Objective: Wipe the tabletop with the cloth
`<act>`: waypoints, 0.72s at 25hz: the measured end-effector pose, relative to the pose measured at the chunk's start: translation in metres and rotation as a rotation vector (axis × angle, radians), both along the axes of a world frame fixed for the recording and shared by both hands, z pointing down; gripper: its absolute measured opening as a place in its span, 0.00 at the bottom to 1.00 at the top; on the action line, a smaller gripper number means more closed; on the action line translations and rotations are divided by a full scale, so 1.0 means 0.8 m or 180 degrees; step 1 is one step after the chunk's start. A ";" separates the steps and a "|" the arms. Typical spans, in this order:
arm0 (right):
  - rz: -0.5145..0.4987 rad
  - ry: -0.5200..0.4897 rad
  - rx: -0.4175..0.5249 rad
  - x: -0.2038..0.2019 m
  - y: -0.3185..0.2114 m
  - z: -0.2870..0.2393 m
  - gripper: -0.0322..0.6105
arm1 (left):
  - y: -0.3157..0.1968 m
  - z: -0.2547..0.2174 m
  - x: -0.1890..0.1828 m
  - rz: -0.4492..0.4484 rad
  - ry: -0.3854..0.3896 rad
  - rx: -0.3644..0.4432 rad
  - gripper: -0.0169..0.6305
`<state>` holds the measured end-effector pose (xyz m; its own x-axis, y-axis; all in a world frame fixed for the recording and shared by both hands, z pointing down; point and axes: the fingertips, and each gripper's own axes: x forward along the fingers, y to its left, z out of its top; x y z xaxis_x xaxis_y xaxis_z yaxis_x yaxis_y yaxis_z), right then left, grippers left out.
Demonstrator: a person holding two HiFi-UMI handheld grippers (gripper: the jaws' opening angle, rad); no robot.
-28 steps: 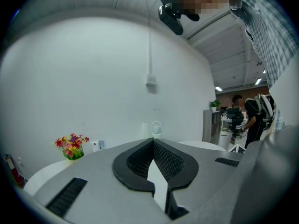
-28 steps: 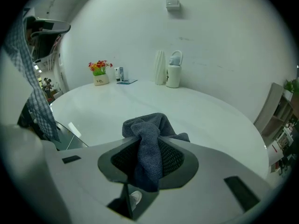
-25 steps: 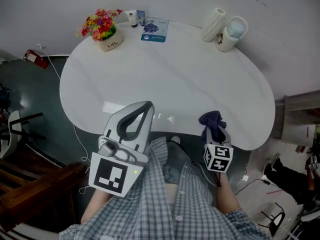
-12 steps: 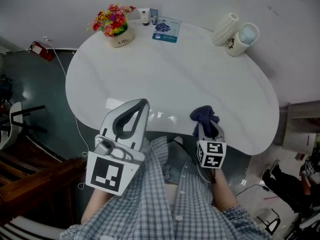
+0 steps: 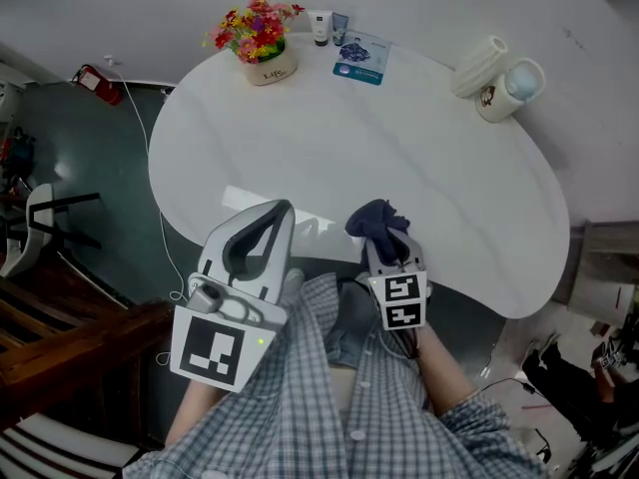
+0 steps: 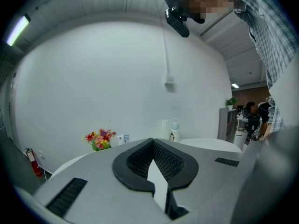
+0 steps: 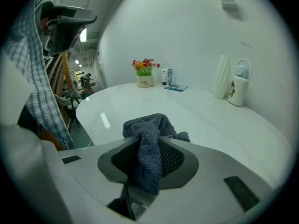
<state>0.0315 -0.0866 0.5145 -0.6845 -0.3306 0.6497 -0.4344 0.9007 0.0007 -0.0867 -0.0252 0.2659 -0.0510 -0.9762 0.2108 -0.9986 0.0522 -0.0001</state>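
My right gripper (image 5: pixel 387 250), clamped on the dark cloth (image 5: pixel 373 224), has slid left along the near edge of the tabletop (image 5: pixel 399 148) toward my closed, empty left gripper (image 5: pixel 283 208); wiping seems barely begun.

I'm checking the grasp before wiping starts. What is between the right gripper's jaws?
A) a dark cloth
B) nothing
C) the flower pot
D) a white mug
A: in the right gripper view, the right gripper has its jaws clamped on the bunched dark cloth, which sticks out above them.
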 end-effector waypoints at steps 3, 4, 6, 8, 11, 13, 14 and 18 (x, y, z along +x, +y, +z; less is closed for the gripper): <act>-0.0330 -0.0035 -0.0015 -0.038 0.029 -0.001 0.21 | 0.009 0.000 -0.011 -0.0085 0.0007 -0.0014 0.03; -0.0432 -0.0052 -0.0019 -0.050 0.038 -0.001 0.21 | 0.011 0.000 -0.013 -0.0108 -0.0001 -0.0013 0.03; -0.0630 -0.0081 -0.0027 -0.070 0.055 -0.001 0.21 | 0.015 0.001 -0.014 -0.0137 -0.0013 -0.0016 0.03; -0.0873 -0.0098 -0.0015 -0.089 0.075 -0.002 0.21 | 0.019 0.004 -0.015 -0.0158 -0.0018 -0.0047 0.03; -0.1227 -0.0130 -0.0009 -0.114 0.105 -0.005 0.21 | 0.026 0.005 -0.021 -0.0208 -0.0029 -0.0082 0.03; -0.1306 -0.0167 -0.0056 -0.122 0.114 -0.005 0.21 | 0.029 0.005 -0.025 -0.0248 -0.0033 -0.0085 0.03; -0.1313 -0.0180 -0.0071 -0.123 0.115 -0.005 0.21 | 0.031 0.005 -0.026 -0.0265 -0.0038 -0.0086 0.03; -0.1333 -0.0175 -0.0050 -0.125 0.113 -0.004 0.21 | 0.032 0.003 -0.029 -0.0283 -0.0055 -0.0075 0.03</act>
<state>-0.0683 0.0037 0.5112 -0.7914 -0.0069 0.6113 -0.0298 0.9992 -0.0273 -0.1101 0.0007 0.2686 -0.1412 -0.9624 0.2320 -0.9899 0.1405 -0.0196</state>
